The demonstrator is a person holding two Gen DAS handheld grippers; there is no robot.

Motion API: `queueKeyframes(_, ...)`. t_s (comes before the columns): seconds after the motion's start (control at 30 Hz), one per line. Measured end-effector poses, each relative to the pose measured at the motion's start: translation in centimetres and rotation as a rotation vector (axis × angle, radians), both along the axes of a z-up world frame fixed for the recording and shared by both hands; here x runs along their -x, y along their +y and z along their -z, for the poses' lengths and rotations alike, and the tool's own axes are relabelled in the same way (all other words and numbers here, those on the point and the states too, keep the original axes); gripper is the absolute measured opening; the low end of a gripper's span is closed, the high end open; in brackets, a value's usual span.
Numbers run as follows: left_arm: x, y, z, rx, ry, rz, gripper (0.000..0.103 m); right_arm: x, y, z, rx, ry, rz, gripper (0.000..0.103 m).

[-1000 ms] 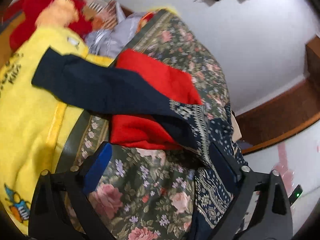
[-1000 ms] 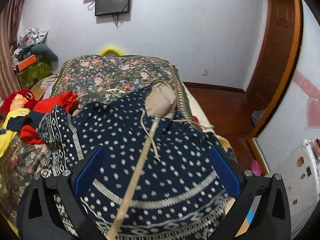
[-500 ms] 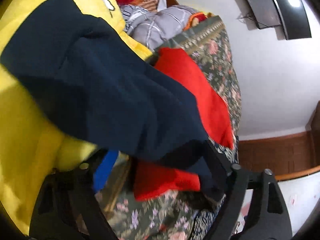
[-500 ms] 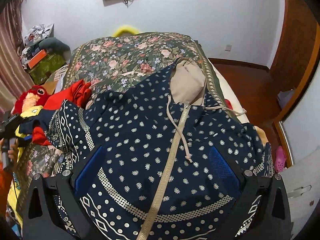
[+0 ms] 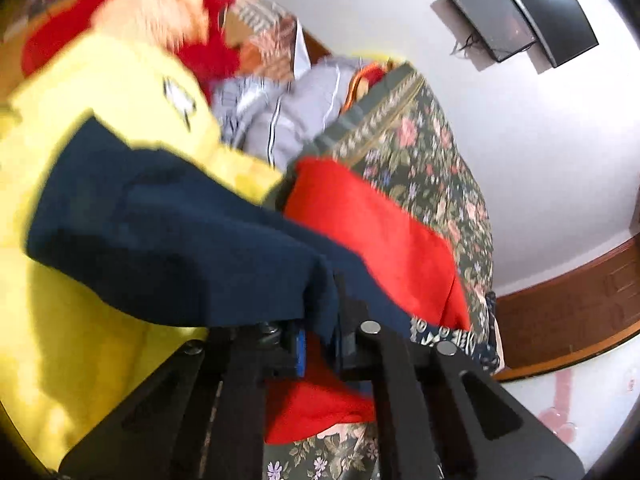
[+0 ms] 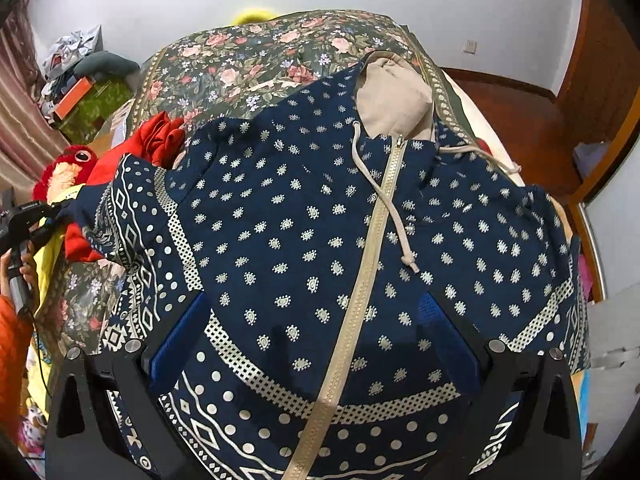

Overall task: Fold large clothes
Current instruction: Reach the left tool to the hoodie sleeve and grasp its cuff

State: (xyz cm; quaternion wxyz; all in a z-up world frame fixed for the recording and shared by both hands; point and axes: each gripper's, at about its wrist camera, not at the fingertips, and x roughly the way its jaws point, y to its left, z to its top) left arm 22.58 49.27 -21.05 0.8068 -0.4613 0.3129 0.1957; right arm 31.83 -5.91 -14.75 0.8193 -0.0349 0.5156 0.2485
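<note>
Left gripper (image 5: pixel 320 354), its jaws just closed from a wide spread, now pinches the plain navy sleeve (image 5: pixel 168 240) of the patterned hoodie (image 6: pixel 320 240), which lies front-up, zipped, across the floral bedspread (image 6: pixel 260 52); the sleeve drapes over a red garment (image 5: pixel 372 232) and a yellow plush (image 5: pixel 80 128). Right gripper (image 6: pixel 316 344) hovers spread above the hem, holding nothing. With the sleeve secured, folding it inward over the body likely follows

Left wrist view sits close over the navy sleeve (image 5: pixel 168 240); right wrist view looks down the hoodie (image 6: pixel 320 240); both share the floral bed (image 6: pixel 248 52).
</note>
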Motion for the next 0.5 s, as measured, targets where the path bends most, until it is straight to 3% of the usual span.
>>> queueKeyframes(0.2, 0.3, -1.9, -7.0, -0.124, -0.126, 0.018, 0.006, 0.5, -0.5, -0.3, -0.004, -0.008, -0.009, 0.103)
queueKeyframes(0.5, -5.4, -11.1, -15.3, -0.252, -0.201, 0.259, 0.004, 1.1, -2.7, -2.5, -0.061, -0.04, 0.019, 0.103)
